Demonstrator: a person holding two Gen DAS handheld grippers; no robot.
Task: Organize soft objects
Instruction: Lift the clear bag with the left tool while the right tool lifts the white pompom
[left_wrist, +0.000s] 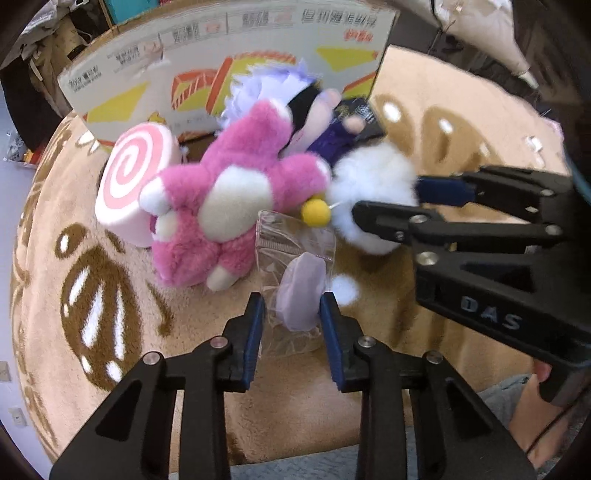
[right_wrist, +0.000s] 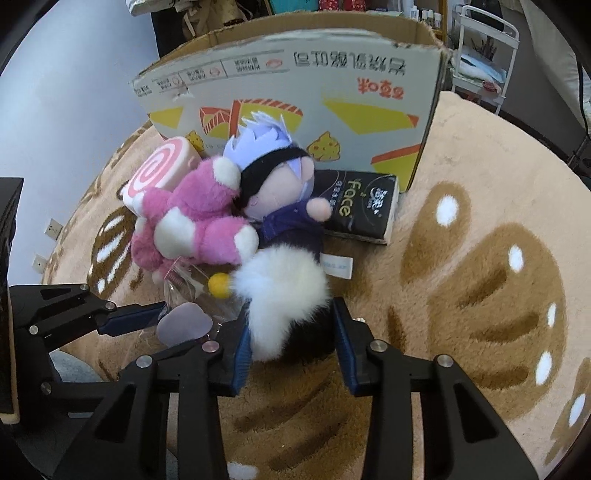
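The left tool (left_wrist: 291, 314) pinches the bagged lilac pad (left_wrist: 301, 295) and the right tool (right_wrist: 291, 347) clamps the white fluff (right_wrist: 284, 295), apparently to lift both off the rug (right_wrist: 480, 332) toward the box (right_wrist: 295, 92).

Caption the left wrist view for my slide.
Left gripper shut on a bagged lilac puff while the right gripper clamps the white fluffy pom-pom beside the pink plush bear.
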